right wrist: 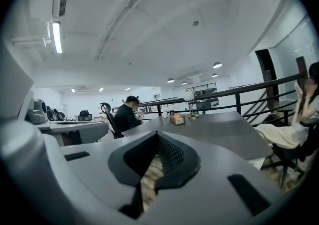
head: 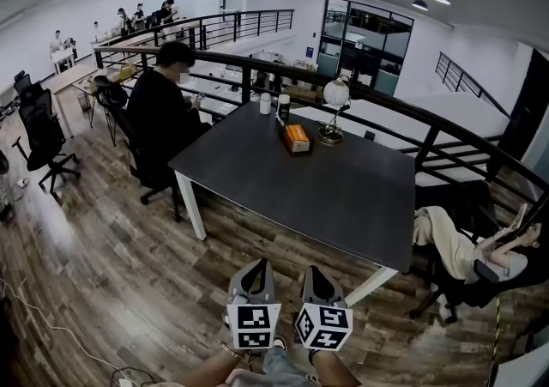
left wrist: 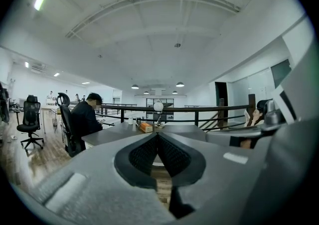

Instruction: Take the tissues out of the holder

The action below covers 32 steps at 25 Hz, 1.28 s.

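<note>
The orange tissue holder stands on the far part of the dark table, next to a desk lamp. It shows small and distant in the left gripper view and the right gripper view. Both grippers hang side by side over the wood floor, short of the table's near edge and well away from the holder. My left gripper is shut with nothing in it; its jaws meet at the tips. My right gripper is likewise shut and empty.
A globe desk lamp and two small cups stand near the holder. A person in black sits at the table's left side. Another person reclines in a chair at the right. A black railing runs behind the table.
</note>
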### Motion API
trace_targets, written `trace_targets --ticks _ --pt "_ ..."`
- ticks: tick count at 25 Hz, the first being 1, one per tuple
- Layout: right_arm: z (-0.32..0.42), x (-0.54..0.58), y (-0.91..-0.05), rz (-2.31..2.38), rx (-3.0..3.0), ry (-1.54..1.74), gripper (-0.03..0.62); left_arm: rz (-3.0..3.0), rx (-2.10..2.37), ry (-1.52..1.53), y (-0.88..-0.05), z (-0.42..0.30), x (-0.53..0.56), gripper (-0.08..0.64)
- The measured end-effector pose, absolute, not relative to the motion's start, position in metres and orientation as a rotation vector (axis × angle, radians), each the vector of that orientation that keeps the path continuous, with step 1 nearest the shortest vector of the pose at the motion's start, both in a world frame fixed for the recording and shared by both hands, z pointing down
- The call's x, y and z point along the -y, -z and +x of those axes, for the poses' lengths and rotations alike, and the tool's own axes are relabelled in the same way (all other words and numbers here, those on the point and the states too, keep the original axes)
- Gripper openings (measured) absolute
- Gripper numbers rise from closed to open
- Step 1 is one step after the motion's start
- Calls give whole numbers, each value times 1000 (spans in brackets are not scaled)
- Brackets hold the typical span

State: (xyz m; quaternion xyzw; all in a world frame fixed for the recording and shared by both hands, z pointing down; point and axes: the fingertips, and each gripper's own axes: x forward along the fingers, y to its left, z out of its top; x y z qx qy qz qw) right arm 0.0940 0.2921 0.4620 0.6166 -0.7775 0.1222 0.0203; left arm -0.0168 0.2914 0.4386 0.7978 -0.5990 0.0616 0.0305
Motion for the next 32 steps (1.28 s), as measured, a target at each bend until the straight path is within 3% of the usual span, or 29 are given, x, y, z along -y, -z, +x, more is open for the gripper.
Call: trace_targets --ticks 32 --pt "144 -57 -474 1763 2448 -407 8 2381 1891 -248 -453 40 -62 9"
